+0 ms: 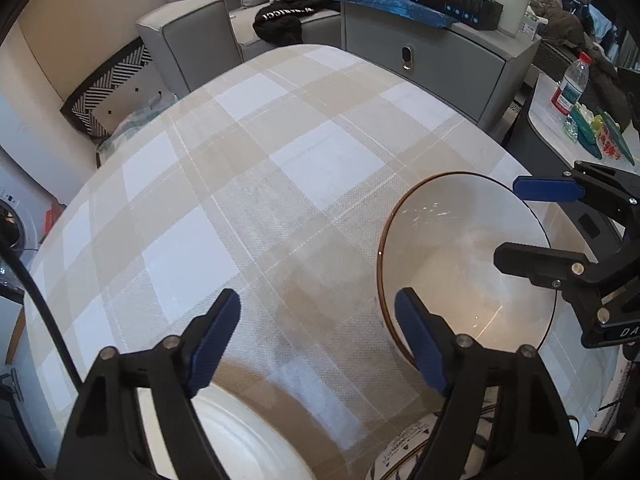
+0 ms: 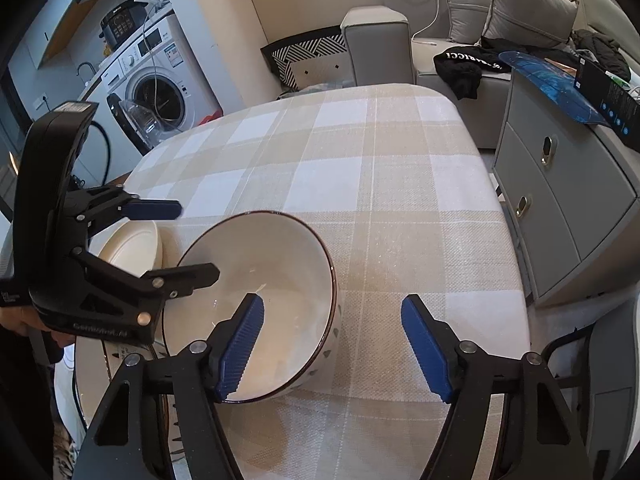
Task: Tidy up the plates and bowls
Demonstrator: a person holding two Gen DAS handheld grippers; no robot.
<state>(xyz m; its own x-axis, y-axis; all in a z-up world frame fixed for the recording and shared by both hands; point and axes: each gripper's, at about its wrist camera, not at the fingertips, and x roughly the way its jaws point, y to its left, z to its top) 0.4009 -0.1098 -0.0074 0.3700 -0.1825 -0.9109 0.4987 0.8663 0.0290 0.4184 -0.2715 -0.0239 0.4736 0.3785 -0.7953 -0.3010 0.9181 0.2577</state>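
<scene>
- The checked table [image 2: 380, 184] is lying bare toward its far edge — open room there.
- The bowl [image 2: 256, 280] is sitting near the front edge, the white plate [image 2: 132, 246] just beside it.
- The right gripper [image 2: 332, 344] is standing released, its left finger [image 2: 240, 348] inside the bowl's rim.
- The left gripper [image 1: 318, 344] is hanging unclenched between plate and bowl — gripping nothing.

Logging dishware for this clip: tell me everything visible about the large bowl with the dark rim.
The bowl is white inside and looks like glazed ceramic, with a thin dark-brown rim and small dark triangles along its lower outer wall. It stands upright and empty on the checked tablecloth, near the table's front edge, right of a white plate. The right gripper straddles its right wall, one pad inside; no pressing contact is visible. The left gripper hovers at its left.
</scene>
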